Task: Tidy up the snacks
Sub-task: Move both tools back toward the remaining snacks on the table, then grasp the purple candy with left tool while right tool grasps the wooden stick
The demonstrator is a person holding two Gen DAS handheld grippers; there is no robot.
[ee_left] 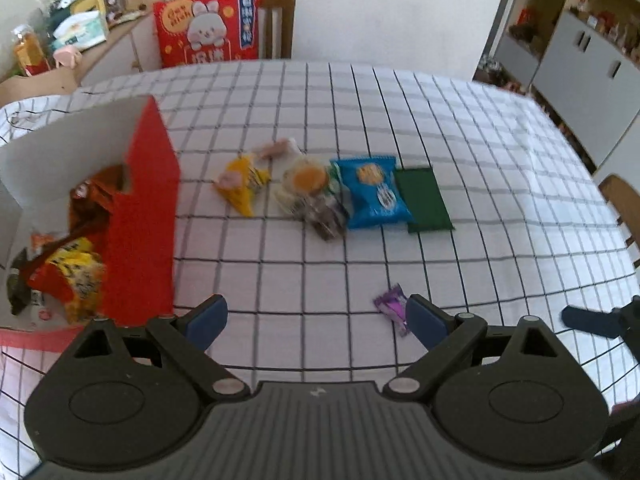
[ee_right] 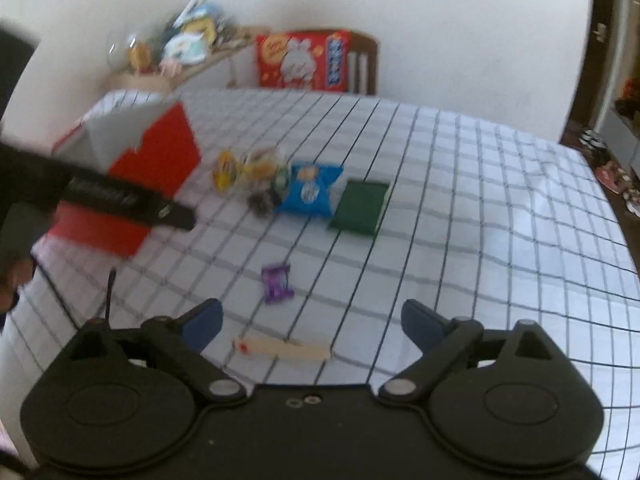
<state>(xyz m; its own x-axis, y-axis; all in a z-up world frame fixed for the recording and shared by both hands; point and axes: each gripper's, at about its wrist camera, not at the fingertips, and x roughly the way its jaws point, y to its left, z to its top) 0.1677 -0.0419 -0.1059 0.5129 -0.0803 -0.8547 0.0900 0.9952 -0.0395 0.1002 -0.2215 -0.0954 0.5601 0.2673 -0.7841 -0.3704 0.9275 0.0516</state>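
- While both tools hang above the checked tablecloth (ee_left: pixel 480 160), the left gripper (ee_left: pixel 316 320) has its jaws spread wide with nothing between them; its blue pads (ee_left: pixel 208 316) show at either side of the bare cloth.
- A small purple snack packet (ee_left: pixel 394 306) lies on the cloth just beside the left gripper's right finger, partly hidden by it.
- The right gripper (ee_right: pixel 312 320) is likewise wide open and holds nothing.
- Just ahead of its jaws, between the two fingers, lies a long pale stick-shaped packet (ee_right: pixel 284 348) with a red mark at one end; blur hides any print.
- A little farther out the same purple packet sits alone on the cloth.
- Farther still, a row of loose snacks lies near the middle of the table: a yellow packet (ee_left: pixel 242 184), a clear-wrapped pastry with an orange centre (ee_left: pixel 306 182), a dark packet (ee_left: pixel 328 220) just in front of it, a blue pouch (ee_left: pixel 374 192), and a flat green packet (ee_left: pixel 424 198) whose edge the blue pouch overlaps.
- To the left stands an open red box (ee_left: pixel 144 216) with white inner walls; inside it lie red, orange and yellow snack bags (ee_left: pixel 72 272).
- In the right wrist view, the left tool's dark body crosses in front of that box.
- Beyond the table, a red bunny-print bag (ee_left: pixel 208 24) rests on a wooden chair (ee_left: pixel 280 20), and a cluttered side shelf (ee_left: pixel 72 32) stands to its left.
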